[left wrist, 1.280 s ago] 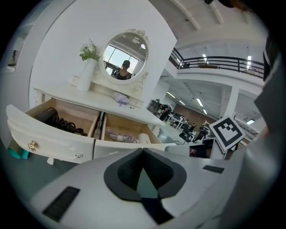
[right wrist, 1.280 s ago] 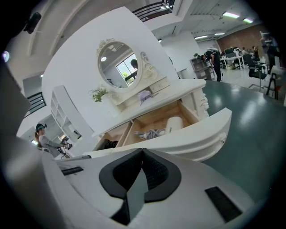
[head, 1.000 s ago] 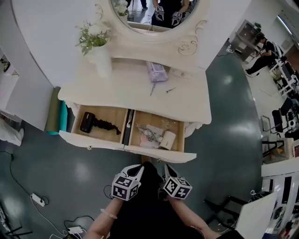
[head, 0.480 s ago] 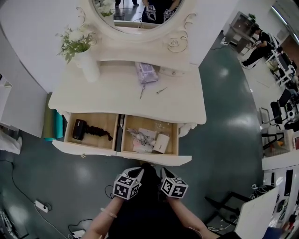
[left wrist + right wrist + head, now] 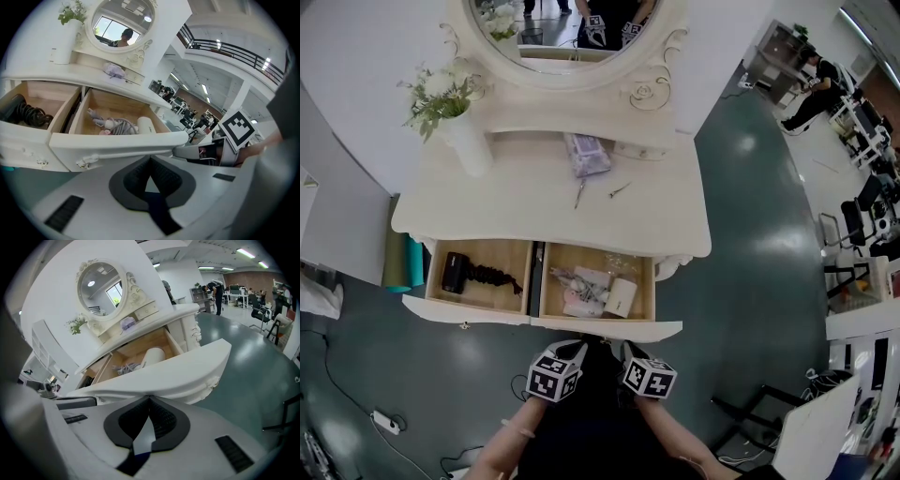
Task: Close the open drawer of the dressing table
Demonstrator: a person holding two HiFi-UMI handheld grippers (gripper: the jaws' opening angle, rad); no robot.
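The cream-white dressing table with its carved oval mirror [image 5: 572, 33] has 2 wood-lined drawers standing pulled out below its surface [image 5: 534, 206]. The left drawer [image 5: 464, 310] holds a black hair dryer [image 5: 455, 273] with its coiled cord. The right drawer [image 5: 609, 329] holds a white cylindrical bottle [image 5: 622, 296] and a tangle of pale grey and pink items. Both white grippers with square-marker cubes sit close together in front of the right drawer, which suggests that this is the one to be shut first. The left gripper [image 5: 577, 347] has its dark ribbed pads pressed together at the tip with nothing between them. In its own view, that tip sits just beneath the drawer's curved white front. The right gripper [image 5: 630, 349] is likewise fully closed and empty, its tip right at the lower edge of the same front. Whether either tip actually touches the panel cannot be told. Closed jaws make sense here: a push needs a blunt, firm point, not a grasp. 2 tips spread along the front should also keep the drawer from skewing on its runners. The task appears barely begun, since the drawer is fully out. A white vase of green and white flowers [image 5: 469, 141] and a lilac pouch [image 5: 586, 153] sit well back on the surface, clear of any push.
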